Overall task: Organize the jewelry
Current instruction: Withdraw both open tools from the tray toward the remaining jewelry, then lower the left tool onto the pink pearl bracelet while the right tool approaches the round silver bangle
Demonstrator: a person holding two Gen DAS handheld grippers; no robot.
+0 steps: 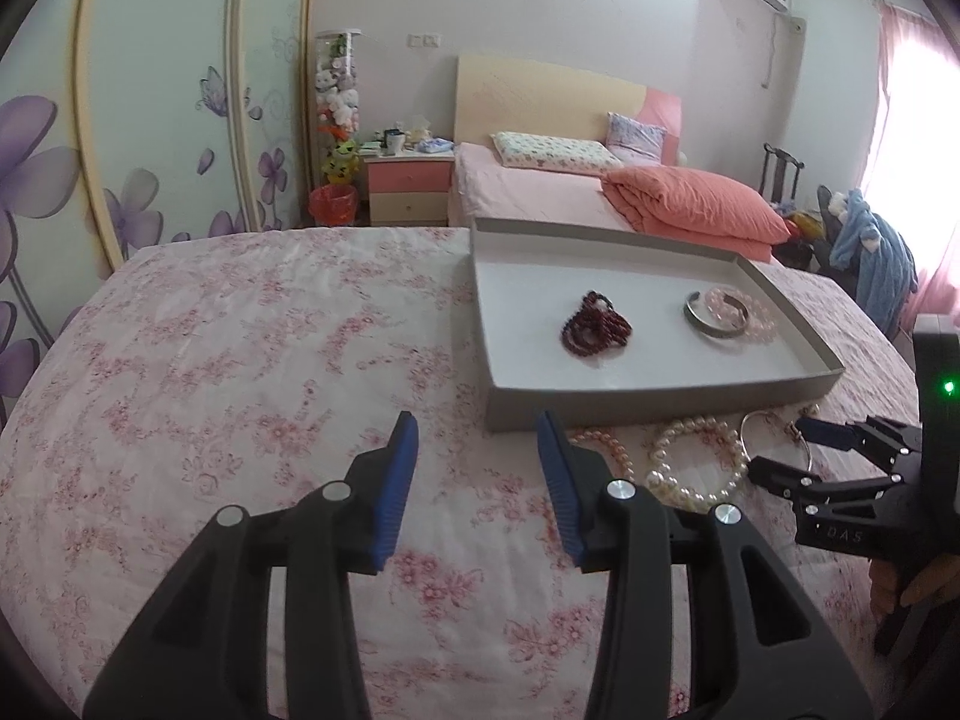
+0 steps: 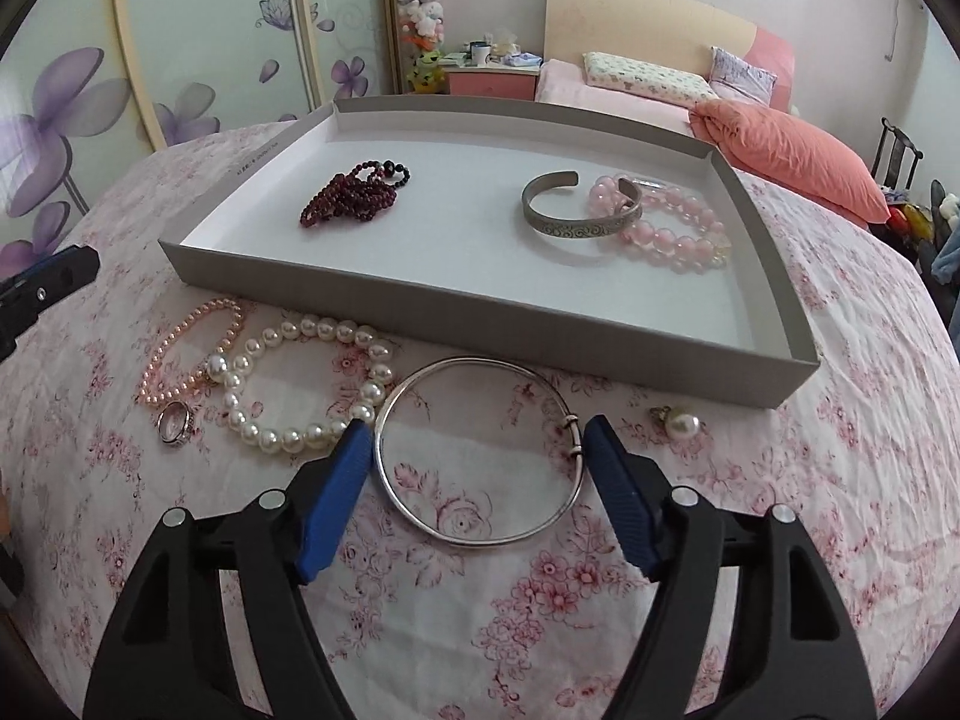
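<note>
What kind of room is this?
A bedroom, most likely. There is a bed with pillows, a nightstand beside it, and a wardrobe with purple flowers on its doors.

Soft, even daylight fills both views. In the left wrist view it comes from the window (image 1: 912,138) at the far right, which is blown out to white and pink behind its curtain. Shadows are faint: thin grey ones lie inside the tray (image 2: 774,276) along its walls and beside the silver bangle (image 2: 480,456) on the floral bedspread (image 2: 840,480). Fisheye distortion bends the wardrobe doors (image 1: 150,120) and the bedspread's far edge into curves, and black vignetting cuts the corners. Focus is fairly sharp at centre and softer toward the rims.
</note>
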